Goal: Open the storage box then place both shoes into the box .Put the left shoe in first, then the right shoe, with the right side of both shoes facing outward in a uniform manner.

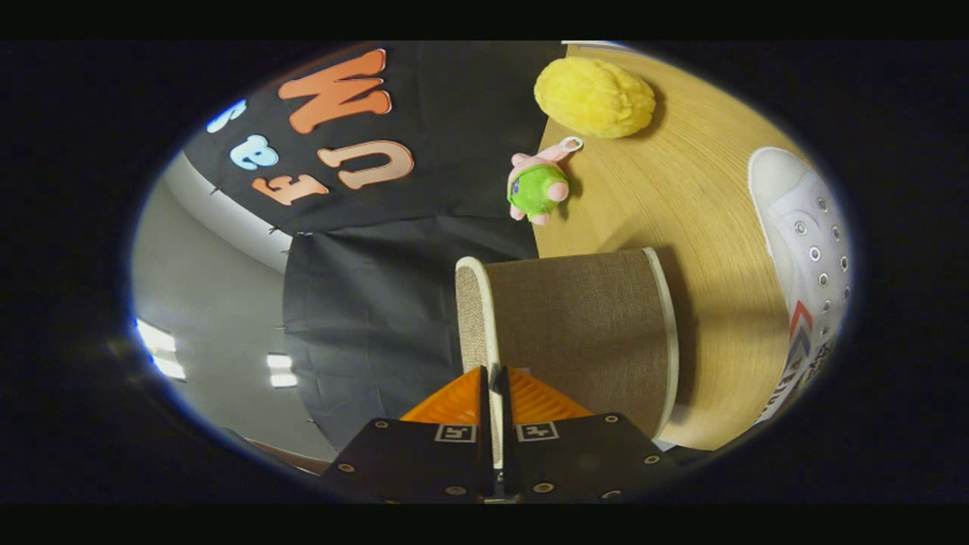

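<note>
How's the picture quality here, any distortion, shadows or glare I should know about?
In the gripper view, fisheye distortion bends the wooden table edge and the white shoe; the whole view is rolled sideways. Soft shadows fall beside the yellow plush and the brown box lid. The ceiling lights are blown out. The gripper, shut on the lid's white edge, looks sharp.
</note>
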A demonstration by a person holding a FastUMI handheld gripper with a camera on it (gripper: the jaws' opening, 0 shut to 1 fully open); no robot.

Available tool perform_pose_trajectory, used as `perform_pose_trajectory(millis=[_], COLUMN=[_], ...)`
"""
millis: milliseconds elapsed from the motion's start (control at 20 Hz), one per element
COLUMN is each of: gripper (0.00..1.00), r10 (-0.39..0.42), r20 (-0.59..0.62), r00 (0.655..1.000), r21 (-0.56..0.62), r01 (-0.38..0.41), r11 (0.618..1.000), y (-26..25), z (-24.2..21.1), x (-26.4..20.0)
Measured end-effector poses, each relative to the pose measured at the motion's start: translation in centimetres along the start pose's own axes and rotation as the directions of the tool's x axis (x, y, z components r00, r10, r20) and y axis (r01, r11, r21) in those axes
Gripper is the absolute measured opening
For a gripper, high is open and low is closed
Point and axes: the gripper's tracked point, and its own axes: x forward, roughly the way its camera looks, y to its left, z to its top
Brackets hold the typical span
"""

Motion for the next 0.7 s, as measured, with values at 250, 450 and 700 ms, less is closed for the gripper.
perform_pose_trajectory(millis=[250, 450, 700], gripper=[0.03, 0.01, 0.01], r10=[0.028, -0.013, 0.038], r20=[-0.042, -0.011, -0.028], r00=[0.999, 1.0, 0.999], r21=[-0.029, -0.054, -0.076], r01=[-0.029, 0.013, -0.04], r11=[0.999, 0.998, 0.996], y=[1.4, 0.7, 3.6], z=[-1.2, -0.1, -0.7], x=[0.0, 0.4, 0.4])
